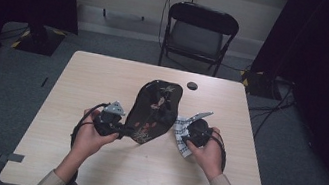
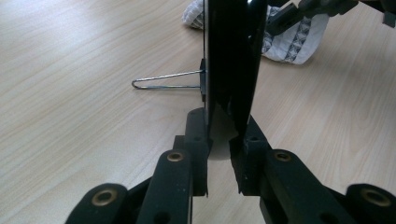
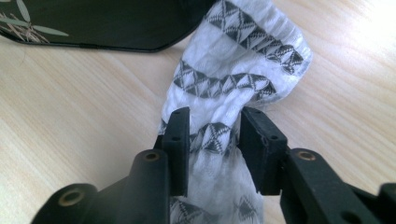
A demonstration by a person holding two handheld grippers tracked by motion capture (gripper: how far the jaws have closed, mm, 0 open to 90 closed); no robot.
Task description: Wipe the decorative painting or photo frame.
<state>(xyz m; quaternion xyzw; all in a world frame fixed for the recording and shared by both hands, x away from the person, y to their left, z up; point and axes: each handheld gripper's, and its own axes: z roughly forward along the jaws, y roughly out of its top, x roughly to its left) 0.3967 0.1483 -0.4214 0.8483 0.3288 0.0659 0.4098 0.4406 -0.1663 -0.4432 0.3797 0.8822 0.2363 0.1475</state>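
A glossy black lacquer plate [image 1: 156,106] with a painted plant pattern stands tilted up on its edge over the wooden table [image 1: 99,76]. My left gripper [image 1: 128,130] is shut on its lower rim. In the left gripper view the plate [image 2: 231,56] runs edge-on between the jaws of my left gripper [image 2: 223,135], and a thin wire loop [image 2: 163,80] sticks out from its side. My right gripper [image 1: 185,135] is shut on a white cloth [image 1: 180,145] with black triangle bands. The cloth [image 3: 233,70] bunches between the jaws of my right gripper [image 3: 214,128], just beside the plate [image 3: 102,23].
A dark folding chair [image 1: 200,32] stands behind the table's far edge. A round black cap [image 1: 192,85] sits in the tabletop near that edge. Cables lie on the grey floor at the right, and dark curtains hang on both sides.
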